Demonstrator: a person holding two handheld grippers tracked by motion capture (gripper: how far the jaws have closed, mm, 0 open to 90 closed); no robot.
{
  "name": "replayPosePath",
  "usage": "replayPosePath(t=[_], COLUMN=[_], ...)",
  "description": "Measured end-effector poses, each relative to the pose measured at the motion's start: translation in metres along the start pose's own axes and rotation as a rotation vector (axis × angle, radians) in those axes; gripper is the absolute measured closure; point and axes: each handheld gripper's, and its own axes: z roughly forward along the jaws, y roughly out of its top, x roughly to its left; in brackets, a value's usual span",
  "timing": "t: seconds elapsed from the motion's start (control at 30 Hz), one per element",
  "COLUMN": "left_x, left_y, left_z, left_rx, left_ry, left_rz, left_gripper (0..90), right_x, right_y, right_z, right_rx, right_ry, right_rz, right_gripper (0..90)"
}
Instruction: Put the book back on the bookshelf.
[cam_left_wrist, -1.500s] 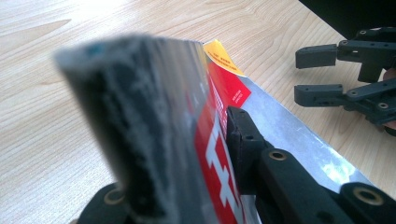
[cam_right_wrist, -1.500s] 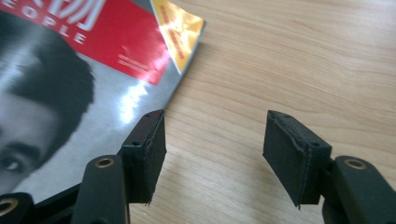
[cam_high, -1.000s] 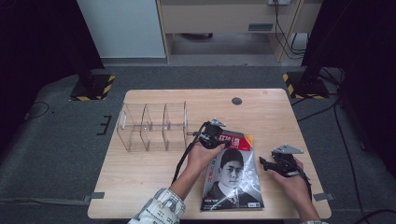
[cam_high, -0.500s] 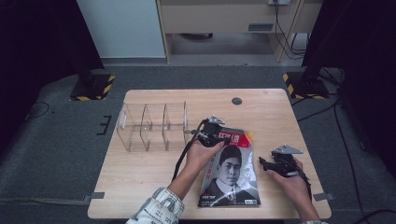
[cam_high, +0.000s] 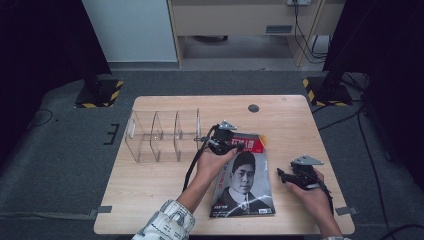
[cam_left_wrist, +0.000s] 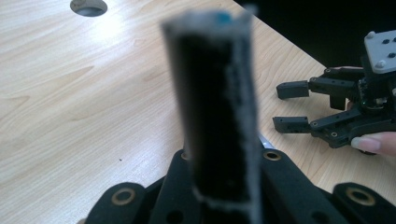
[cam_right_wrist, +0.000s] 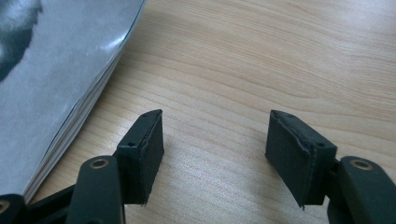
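Magazine (cam_high: 243, 182) lies flat on the table (cam_high: 150, 185), right of center. Left gripper (cam_high: 226, 143) sits at its top edge, jaws pinched together, likely gripping that edge to lift it. Right gripper (cam_high: 284, 176) rests just beside, jaws spread, empty. Clear rack (cam_high: 162, 135) stands nearby.

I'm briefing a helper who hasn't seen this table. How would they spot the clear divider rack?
On the wooden table, look at the far left part, left of the magazine with a face on its cover. The clear divider rack stands there, its upright panels forming open slots. It is the one see-through thing on the table.
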Motion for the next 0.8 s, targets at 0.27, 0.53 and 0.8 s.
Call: replayPosePath(t=[0.27, 0.53, 0.8], left_x=[-0.002, -0.002, -0.002], left_y=[0.006, 0.009, 0.016], left_z=[-0.007, -0.013, -0.023], left_rx=[-0.021, -0.035, -0.063], left_ry=[0.002, 0.002, 0.005], left_rz=[0.013, 0.015, 0.019], left_gripper=[85.6, 86.0, 86.2], right_x=[0.001, 0.001, 0.001], right_y=[0.0, 0.0, 0.0], right_z=[0.0, 0.0, 0.0], right_rx=[0.001, 0.001, 0.001], right_ry=[-0.004, -0.003, -0.004], right_rz=[0.003, 0.001, 0.004], right_gripper=[35.7, 35.3, 35.3])
